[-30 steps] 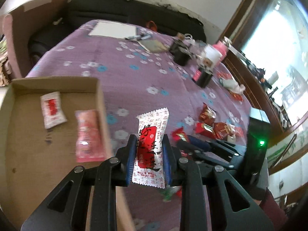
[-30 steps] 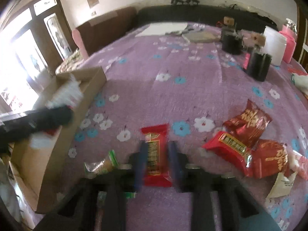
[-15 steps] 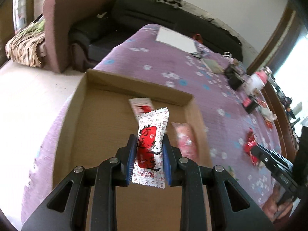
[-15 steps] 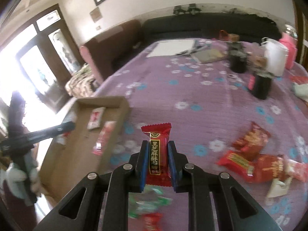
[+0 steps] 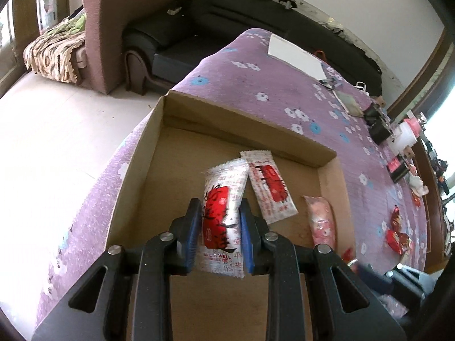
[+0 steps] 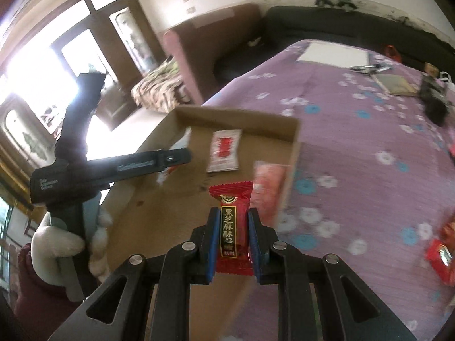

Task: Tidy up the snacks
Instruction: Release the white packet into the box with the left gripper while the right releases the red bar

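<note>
while both grippers hang over it, the purple floral tablecloth (image 5: pixel 264 91) covers a long table, with a dark sofa (image 5: pixel 256 14) and a brown armchair (image 5: pixel 113 28) behind. on the cloth's near end sits a shallow cardboard box (image 5: pixel 244 125), open on top. inside it lie a white-and-red snack packet (image 5: pixel 270 184) flat on the floor of the box and a pink snack packet (image 5: pixel 322 221) beside the right wall.

over the box floor, the left gripper (image 5: pixel 219 233) is clamped on a white snack packet with a red panel (image 5: pixel 221 216), held upright between its blue pads; the words "all's well" read along the packet's lower edge, with chinese writing around it that is too small to make out.

seen from the right wrist, the right gripper (image 6: pixel 234 234) is closed tight on a red candy bar (image 6: pixel 233 227) with a black label strip carrying gold chinese characters, held above the box's near right corner. a white-gloved hand (image 6: pixel 57 244) holds the left gripper's handle, whose side bears small white lettering too blurred to read. more red snack packets (image 6: pixel 440 258) lie loose on the cloth to the right.
</note>
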Available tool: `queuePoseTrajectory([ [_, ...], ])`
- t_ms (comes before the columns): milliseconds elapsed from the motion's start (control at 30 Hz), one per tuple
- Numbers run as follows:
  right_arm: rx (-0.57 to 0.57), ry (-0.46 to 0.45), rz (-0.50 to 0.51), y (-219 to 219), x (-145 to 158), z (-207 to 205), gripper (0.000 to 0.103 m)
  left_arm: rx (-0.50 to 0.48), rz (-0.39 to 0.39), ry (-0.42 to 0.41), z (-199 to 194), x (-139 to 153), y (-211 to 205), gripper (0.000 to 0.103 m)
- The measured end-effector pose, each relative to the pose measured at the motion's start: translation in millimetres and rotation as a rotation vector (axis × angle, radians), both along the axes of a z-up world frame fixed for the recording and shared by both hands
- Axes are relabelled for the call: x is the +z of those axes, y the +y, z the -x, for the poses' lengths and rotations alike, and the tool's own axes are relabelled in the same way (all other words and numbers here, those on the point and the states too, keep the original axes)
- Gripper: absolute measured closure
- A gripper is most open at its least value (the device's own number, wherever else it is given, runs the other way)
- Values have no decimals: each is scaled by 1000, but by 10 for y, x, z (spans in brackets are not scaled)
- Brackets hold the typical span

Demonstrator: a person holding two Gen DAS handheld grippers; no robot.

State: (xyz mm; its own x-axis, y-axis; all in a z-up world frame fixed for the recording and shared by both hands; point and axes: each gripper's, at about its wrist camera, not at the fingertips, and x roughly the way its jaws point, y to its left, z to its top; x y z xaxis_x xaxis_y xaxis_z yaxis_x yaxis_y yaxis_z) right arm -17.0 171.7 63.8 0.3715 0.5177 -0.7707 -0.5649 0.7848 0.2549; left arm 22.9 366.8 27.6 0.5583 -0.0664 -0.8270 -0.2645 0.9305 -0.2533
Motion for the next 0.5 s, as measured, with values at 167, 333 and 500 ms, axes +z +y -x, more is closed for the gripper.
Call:
queuePoseTrajectory([
  [167, 43, 8, 42, 320, -175, 13, 82, 18, 26, -5, 48, -8, 53, 74],
  [333, 43, -22, 43, 339, -232, 78, 65, 2, 4, -18, 123, -15, -49, 58],
  [500, 7, -78, 16, 56, -82, 226, 64, -15, -30, -12, 216, -2, -157, 48],
])
